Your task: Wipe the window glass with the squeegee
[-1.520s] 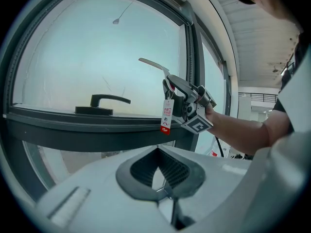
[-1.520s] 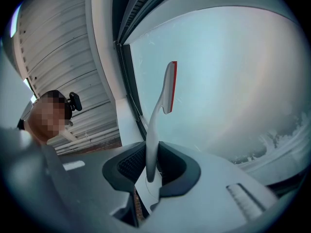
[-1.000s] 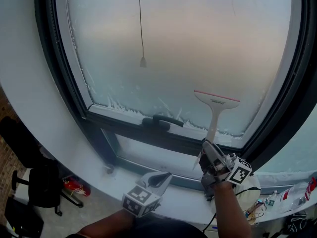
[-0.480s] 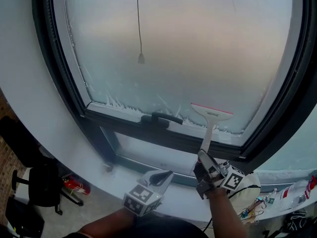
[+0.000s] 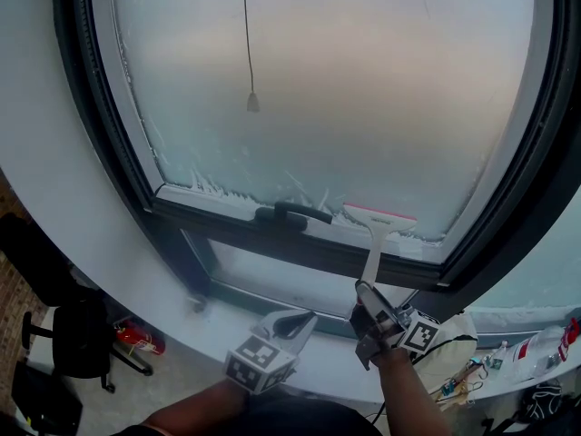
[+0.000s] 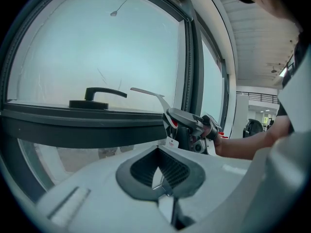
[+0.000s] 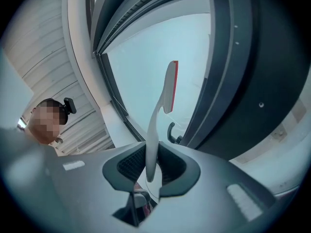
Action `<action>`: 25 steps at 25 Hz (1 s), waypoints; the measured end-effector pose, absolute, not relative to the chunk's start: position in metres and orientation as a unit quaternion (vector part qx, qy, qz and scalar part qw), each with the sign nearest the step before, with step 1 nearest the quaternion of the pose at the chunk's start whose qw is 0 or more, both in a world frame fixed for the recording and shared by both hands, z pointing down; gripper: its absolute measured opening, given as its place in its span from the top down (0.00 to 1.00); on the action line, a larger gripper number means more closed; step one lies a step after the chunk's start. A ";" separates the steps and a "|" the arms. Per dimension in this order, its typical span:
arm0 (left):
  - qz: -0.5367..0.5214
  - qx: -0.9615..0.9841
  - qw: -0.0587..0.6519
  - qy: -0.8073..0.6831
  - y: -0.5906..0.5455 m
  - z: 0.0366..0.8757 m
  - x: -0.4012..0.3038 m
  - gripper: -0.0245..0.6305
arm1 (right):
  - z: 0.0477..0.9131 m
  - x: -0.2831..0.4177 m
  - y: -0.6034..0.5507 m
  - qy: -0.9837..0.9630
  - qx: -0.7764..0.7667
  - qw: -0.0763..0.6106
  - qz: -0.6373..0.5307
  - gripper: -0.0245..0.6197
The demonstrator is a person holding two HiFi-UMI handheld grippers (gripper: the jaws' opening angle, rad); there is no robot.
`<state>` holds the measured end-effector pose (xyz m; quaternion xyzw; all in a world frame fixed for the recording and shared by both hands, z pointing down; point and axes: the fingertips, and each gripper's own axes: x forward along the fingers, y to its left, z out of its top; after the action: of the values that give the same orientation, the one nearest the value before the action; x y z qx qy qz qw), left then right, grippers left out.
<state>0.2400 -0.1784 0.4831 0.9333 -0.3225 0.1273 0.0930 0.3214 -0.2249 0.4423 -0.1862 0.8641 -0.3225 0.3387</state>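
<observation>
Squeegee (image 5: 379,217) | blade flat on window glass (image 5: 363,89) at 5 o'clock, by bottom frame | right gripper (image 5: 363,294) fingers clenched on its handle to press it | left gripper (image 5: 302,322) fingers together, empty, parked clear

Window handle (image 5: 292,214) just left of the squeegee (image 5: 374,242); open glass (image 5: 363,89) above, cord (image 5: 251,101) well left.

A dark-framed window (image 5: 102,125) with pale, misted glass (image 5: 345,89) sits in a white wall (image 5: 36,162). Below left, a black chair (image 5: 77,343) stands on grey floor (image 5: 177,371).
</observation>
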 end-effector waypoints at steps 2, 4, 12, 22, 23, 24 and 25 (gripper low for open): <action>0.128 0.933 0.095 -0.323 -0.178 0.483 0.240 0.96 | 0.445 0.321 -0.224 0.861 -0.185 0.341 -0.329 0.82; 0.128 0.932 0.098 -0.323 -0.177 0.484 0.240 0.96 | 0.449 0.321 -0.223 0.860 -0.183 0.342 -0.331 0.82; 0.131 0.932 0.099 -0.322 -0.174 0.488 0.240 0.96 | 0.463 0.319 -0.222 0.858 -0.191 0.332 -0.341 0.82; 0.131 0.930 0.104 -0.326 -0.175 0.490 0.238 0.96 | 0.477 0.314 -0.222 0.851 -0.183 0.332 -0.363 0.82; 0.130 0.931 0.104 -0.326 -0.175 0.490 0.239 0.96 | 0.477 0.314 -0.222 0.851 -0.183 0.332 -0.364 0.82; 0.130 0.931 0.104 -0.325 -0.175 0.491 0.240 0.96 | 0.478 0.314 -0.222 0.851 -0.183 0.331 -0.365 0.82; 0.130 0.931 0.104 -0.324 -0.175 0.491 0.241 0.96 | 0.479 0.314 -0.222 0.851 -0.183 0.330 -0.366 0.82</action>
<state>0.2409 -0.1752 0.4907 0.9314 -0.3236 0.1304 0.1041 0.3144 -0.2216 0.4788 -0.1830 0.8508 -0.3657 0.3300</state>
